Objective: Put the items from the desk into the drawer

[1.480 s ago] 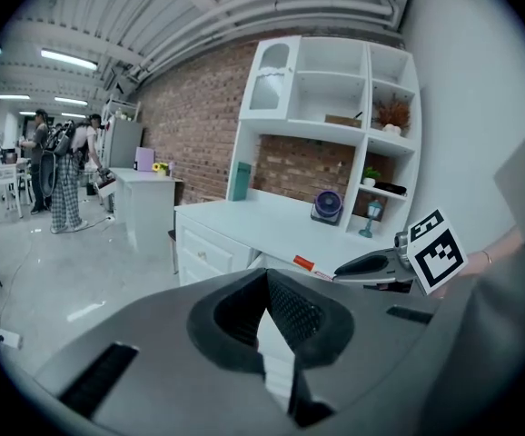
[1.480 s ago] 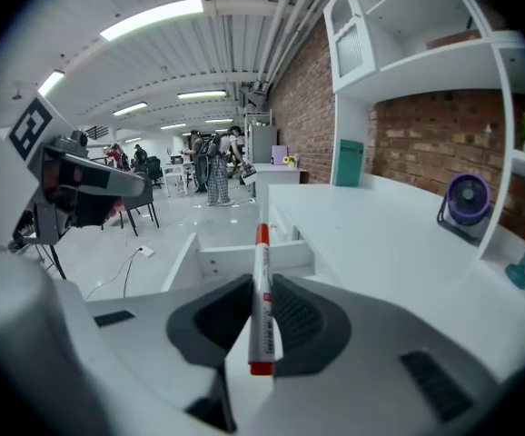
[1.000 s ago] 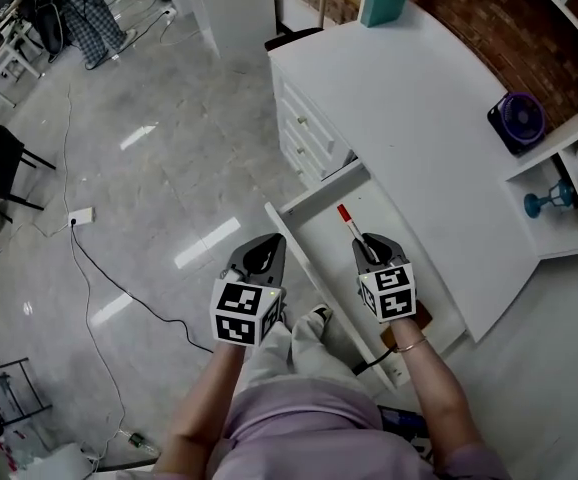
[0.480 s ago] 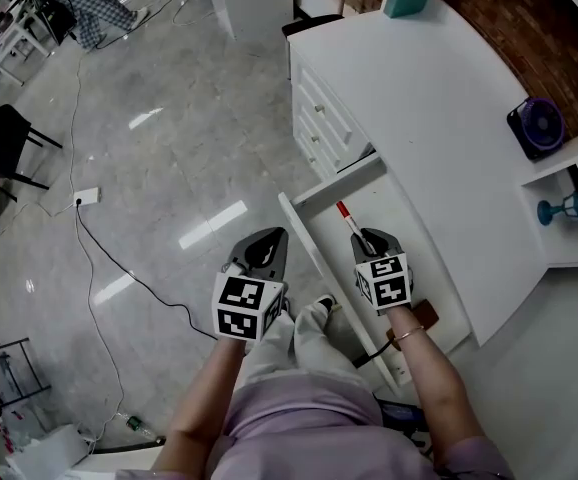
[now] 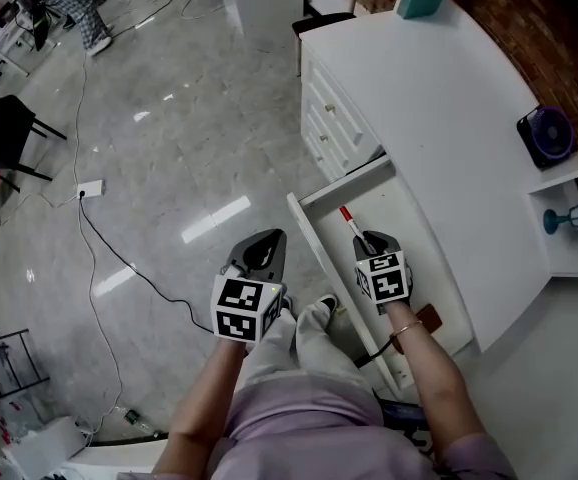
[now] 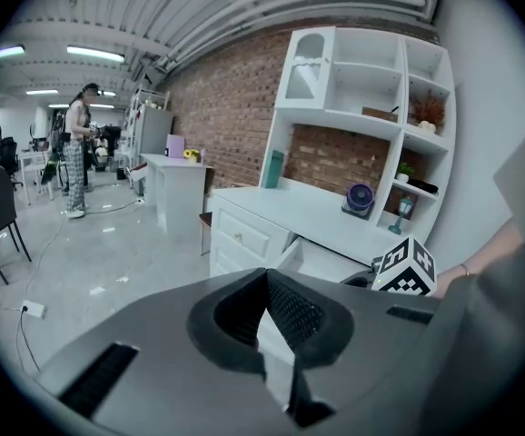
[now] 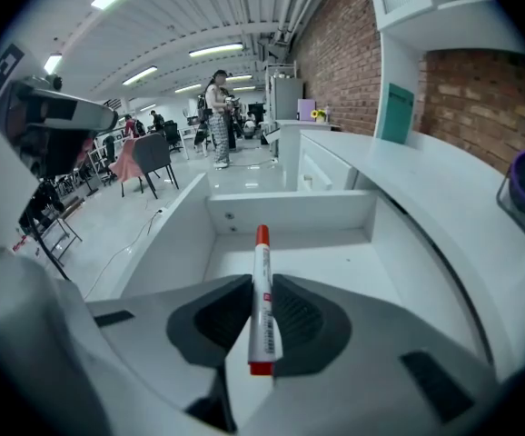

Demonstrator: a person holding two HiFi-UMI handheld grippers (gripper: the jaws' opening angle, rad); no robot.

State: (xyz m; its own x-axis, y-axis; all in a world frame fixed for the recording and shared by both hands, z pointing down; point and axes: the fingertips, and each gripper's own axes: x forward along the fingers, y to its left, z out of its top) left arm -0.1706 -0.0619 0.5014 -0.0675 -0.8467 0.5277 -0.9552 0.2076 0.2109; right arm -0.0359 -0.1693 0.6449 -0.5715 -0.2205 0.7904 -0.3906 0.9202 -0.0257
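Desk (image 5: 439, 98): white, along brick wall, 1 drawer (image 5: 314, 250) pulled out at its front. Right gripper (image 5: 370, 240) hangs over the open drawer, 2 fingers (image 7: 306, 321) clenched on marker (image 7: 261, 298). Marker has white body w/ red cap, cap pointing twd drawer's back wall, held above drawer bottom. Left gripper (image 5: 261, 252) is over the floor just outside drawer front, fingers pressed together, nothing btwn them.
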